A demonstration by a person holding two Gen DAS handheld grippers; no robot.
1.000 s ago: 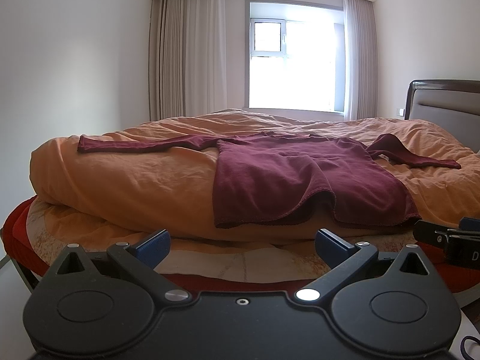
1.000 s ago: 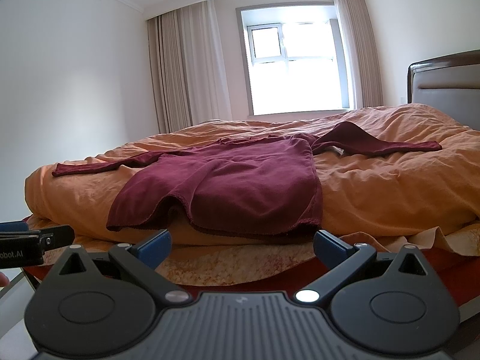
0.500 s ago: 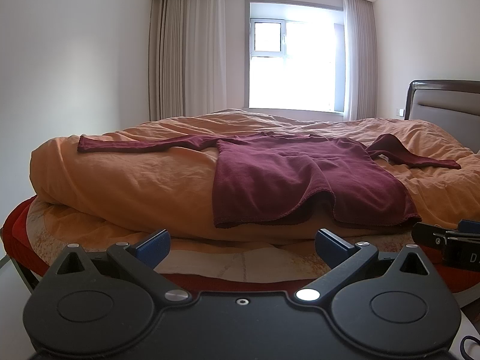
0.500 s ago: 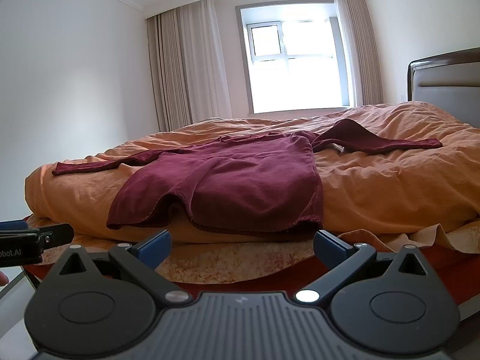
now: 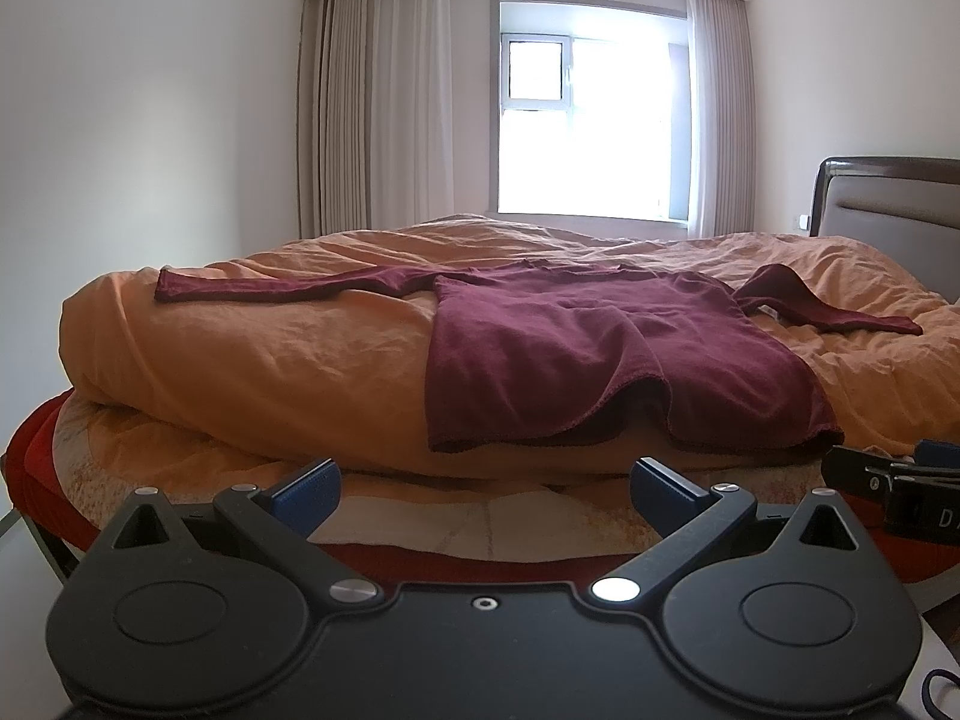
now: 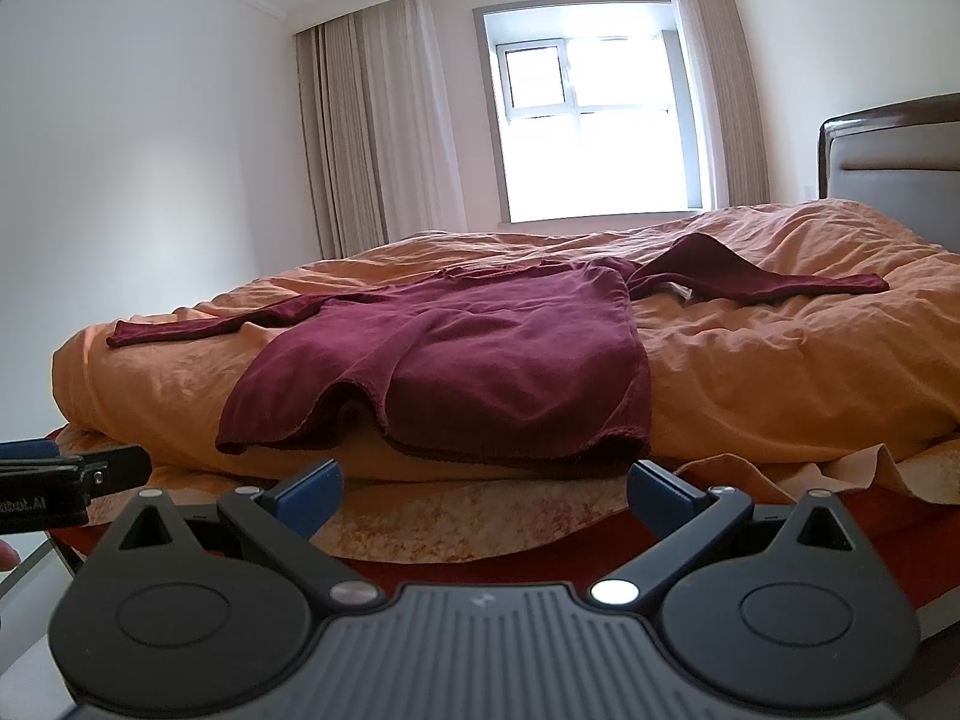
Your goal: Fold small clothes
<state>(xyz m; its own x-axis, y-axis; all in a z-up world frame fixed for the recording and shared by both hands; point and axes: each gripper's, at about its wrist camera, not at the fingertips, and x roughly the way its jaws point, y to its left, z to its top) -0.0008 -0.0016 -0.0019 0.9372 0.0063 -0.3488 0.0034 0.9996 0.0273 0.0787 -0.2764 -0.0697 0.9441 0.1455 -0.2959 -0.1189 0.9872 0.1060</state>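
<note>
A dark red long-sleeved shirt [image 5: 600,354] [image 6: 480,354] lies spread on the orange duvet, its hem hanging over the near edge and both sleeves stretched out sideways. My left gripper [image 5: 485,483] is open and empty, held low in front of the bed, short of the shirt's hem. My right gripper [image 6: 483,483] is open and empty too, just short of the hem's right part. Each gripper shows at the edge of the other's view: the right one [image 5: 888,483] and the left one [image 6: 66,474].
The orange duvet [image 5: 270,348] covers a bed with a red and patterned sheet [image 5: 480,522] below it. A dark headboard [image 5: 888,210] stands at the right. A window [image 5: 588,120] and curtains are behind the bed, and a white wall at the left.
Both grippers have barely moved; the right wrist view has edged slightly closer to the bed and shirt hem. Nothing was grasped.
</note>
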